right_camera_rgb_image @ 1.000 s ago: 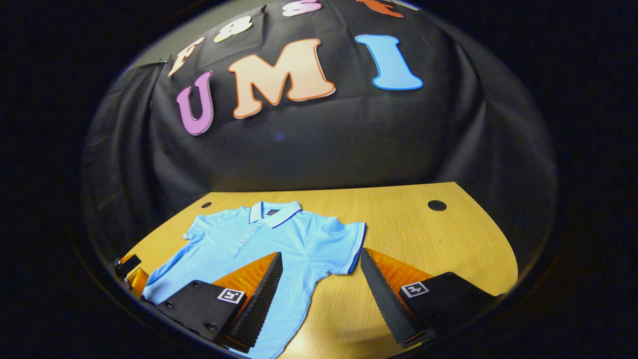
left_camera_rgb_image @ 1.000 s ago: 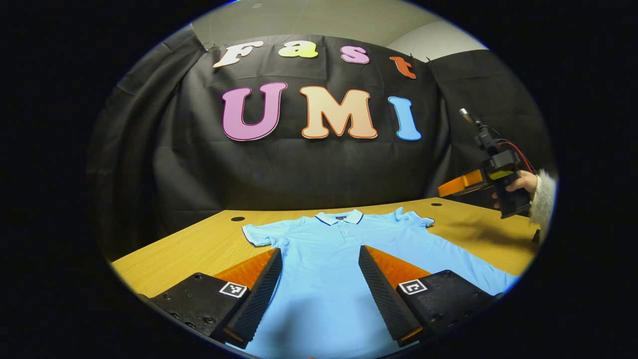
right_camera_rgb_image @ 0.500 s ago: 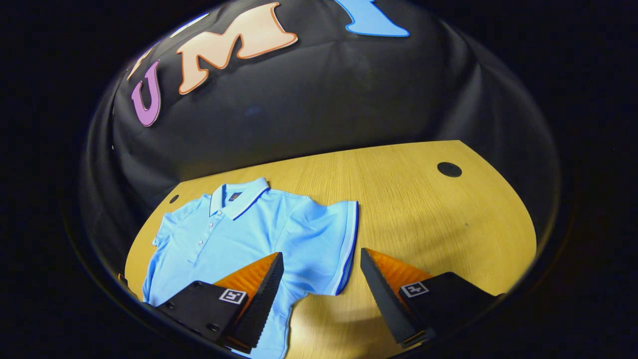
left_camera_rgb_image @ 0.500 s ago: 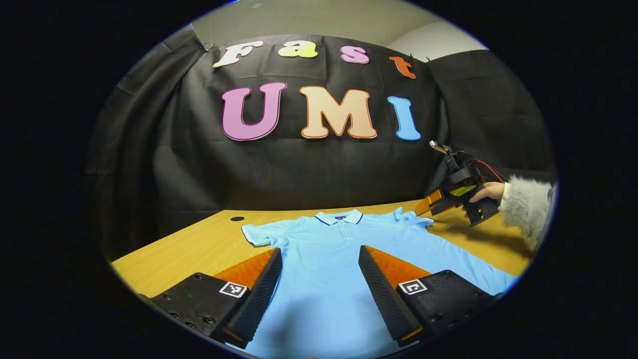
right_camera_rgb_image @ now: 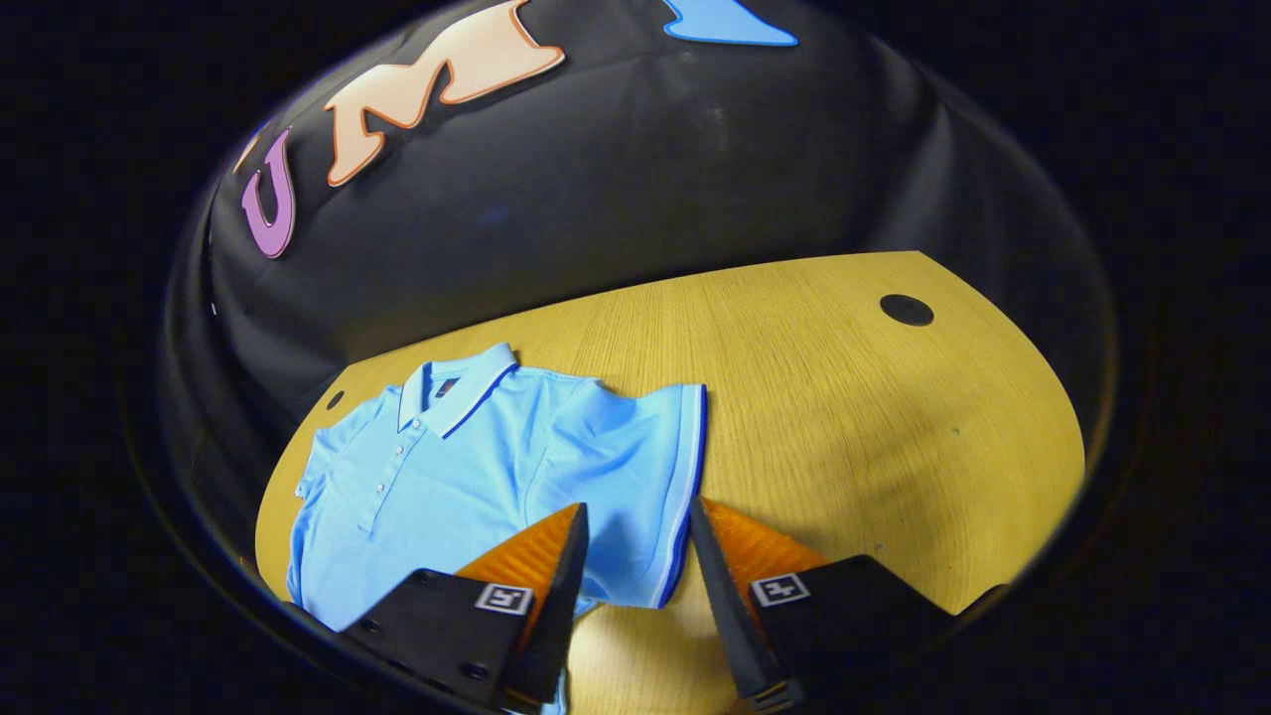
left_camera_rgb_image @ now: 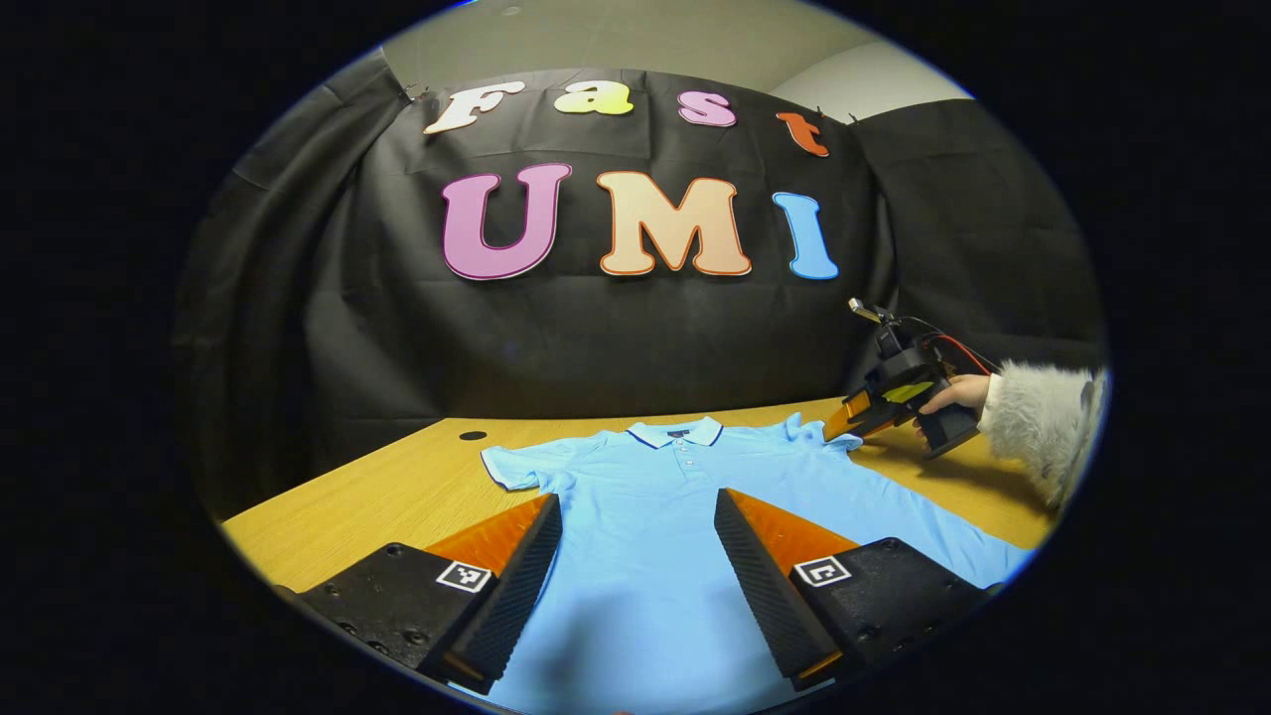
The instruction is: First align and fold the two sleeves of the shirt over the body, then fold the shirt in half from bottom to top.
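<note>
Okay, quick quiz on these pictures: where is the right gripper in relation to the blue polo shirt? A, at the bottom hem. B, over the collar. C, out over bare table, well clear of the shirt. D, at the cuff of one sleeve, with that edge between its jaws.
D: in the right gripper view the right gripper has its jaws astride the striped cuff of the shirt sleeve, not yet closed on it.
</note>
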